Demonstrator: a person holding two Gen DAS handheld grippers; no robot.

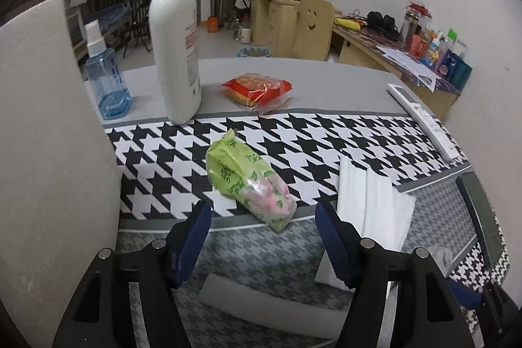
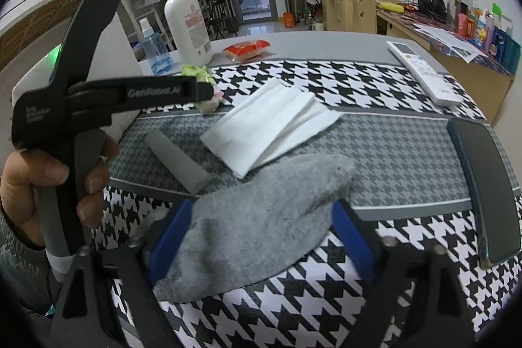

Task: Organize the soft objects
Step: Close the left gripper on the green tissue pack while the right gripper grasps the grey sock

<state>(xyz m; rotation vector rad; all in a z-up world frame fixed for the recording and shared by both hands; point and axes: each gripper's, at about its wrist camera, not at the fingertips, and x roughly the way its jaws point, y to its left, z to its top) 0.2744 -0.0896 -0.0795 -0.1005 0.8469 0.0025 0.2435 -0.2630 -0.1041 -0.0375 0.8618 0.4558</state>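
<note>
Grey knit fabric, a sock (image 2: 261, 217), lies flat on the houndstooth cloth (image 2: 326, 299) covering the desk, between the spread blue pads of the right hand-held gripper (image 2: 262, 237); whether the pads touch it is hard to tell. Just beyond the sock sits a stack of white folded tissues (image 2: 270, 123), one corner touching or overlapping the sock, with a grey foam block (image 2: 177, 157) beside them. The left hand-held gripper (image 1: 262, 220) is also spread wide and holds nothing, its tips hanging just short of a green plastic tissue packet (image 1: 248, 178) that lies tilted on the cloth. Farther back stand a white pump bottle (image 1: 176, 51) with a red top and a blue spray bottle (image 1: 106, 74), with a red snack packet (image 1: 256, 90) near them. A white remote (image 2: 424, 70) and a dark phone (image 2: 486, 191) lie along the right side.
</note>
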